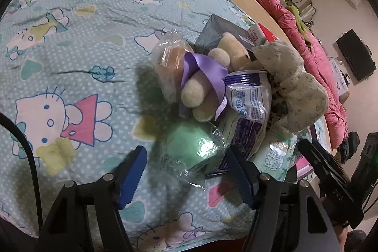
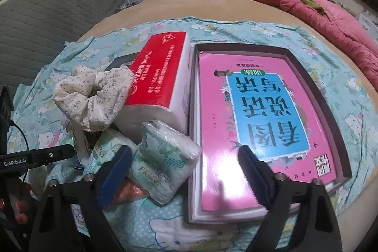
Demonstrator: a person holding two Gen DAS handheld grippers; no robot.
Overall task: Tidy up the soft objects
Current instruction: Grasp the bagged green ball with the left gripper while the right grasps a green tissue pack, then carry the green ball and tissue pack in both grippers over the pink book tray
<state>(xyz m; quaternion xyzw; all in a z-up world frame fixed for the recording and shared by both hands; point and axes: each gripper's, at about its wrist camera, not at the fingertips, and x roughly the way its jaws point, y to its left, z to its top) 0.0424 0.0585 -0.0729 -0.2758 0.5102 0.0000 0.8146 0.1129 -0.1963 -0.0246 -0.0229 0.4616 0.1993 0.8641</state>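
Left gripper (image 1: 186, 177): fingers (image 1: 132, 177) spread wide, nothing clamped between them. A green sponge in clear wrap (image 1: 189, 149) lies in the gap near the right-hand finger, resting on the cartoon-cat bedsheet (image 1: 70, 67); whether the pad touches the wrap cannot be told. Beyond it the soft things form one pile: a cream plush toy (image 1: 200, 96) with a purple ribbon (image 1: 203, 72), its long axis running from near-left to far-right; a bagged bun (image 1: 170, 60) on its left; a blue-and-white packet (image 1: 250, 96) on its right; a speckled scrunchie (image 1: 295, 84) at the pile's right edge; a grey box (image 1: 212, 32) behind.

Right gripper (image 2: 185, 175): fingers (image 2: 115, 177) likewise wide apart and holding nothing. They straddle a floral tissue pack (image 2: 165, 162) on the left and the near corner of a pink book (image 2: 236, 115) on the right. The book lies flat in a brown tray (image 2: 316, 86), long axis pointing away from the camera. A red-and-white tissue pack (image 2: 163, 72) lies just beside the tray's left wall, parallel to it. The scrunchie (image 2: 94, 98) rests against that pack's left side, above a second floral pack (image 2: 104, 148).
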